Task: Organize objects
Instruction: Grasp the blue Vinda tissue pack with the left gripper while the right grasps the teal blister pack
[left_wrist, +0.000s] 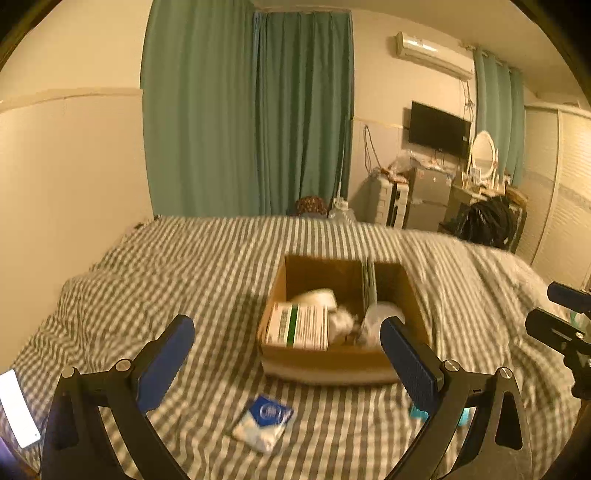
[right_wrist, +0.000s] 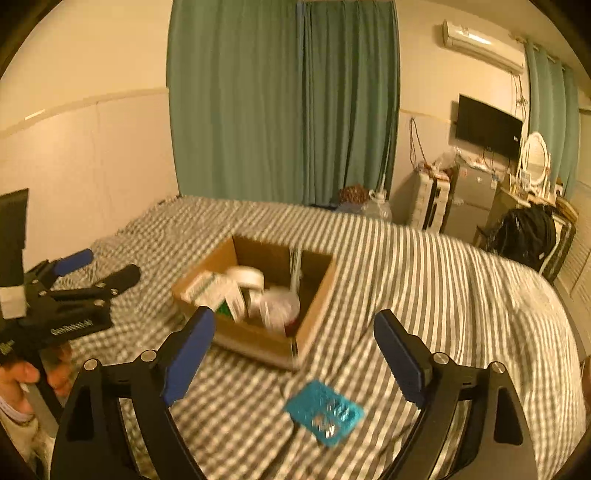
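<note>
Green curtains (left_wrist: 247, 110) hung behind the bed (left_wrist: 166, 266), which was covered in grey-and-white striped bedding; a dark TV (left_wrist: 439, 127) and an air conditioner (left_wrist: 434, 53) sat on the right wall.

Cardboard box (left_wrist: 332, 360) lay on the bed ahead of me, open-topped. Inside it: a white carton with a green stripe (left_wrist: 297, 325) leaning at the left, a white roll (right_wrist: 246, 277) behind it, and a clear bag (right_wrist: 279, 306) toward the right. Carton print was too blurred to read.

My left tool (left_wrist: 286, 356) was spread wide and holding nothing, poised above the bed just short of the box. Between its fingers, on the bedding, lay a blue-and-white sachet (left_wrist: 264, 421); its round emblem could not be read.

My right tool (right_wrist: 293, 356) was also spread wide and empty. A teal blister pack (right_wrist: 325, 411) lay flat on the bedding between its fingers, near the box's front corner, not touching it.

Right wrist view showed white lettering on the left tool's body, illegible. My hand (right_wrist: 26, 376) gripped its handle.
</note>
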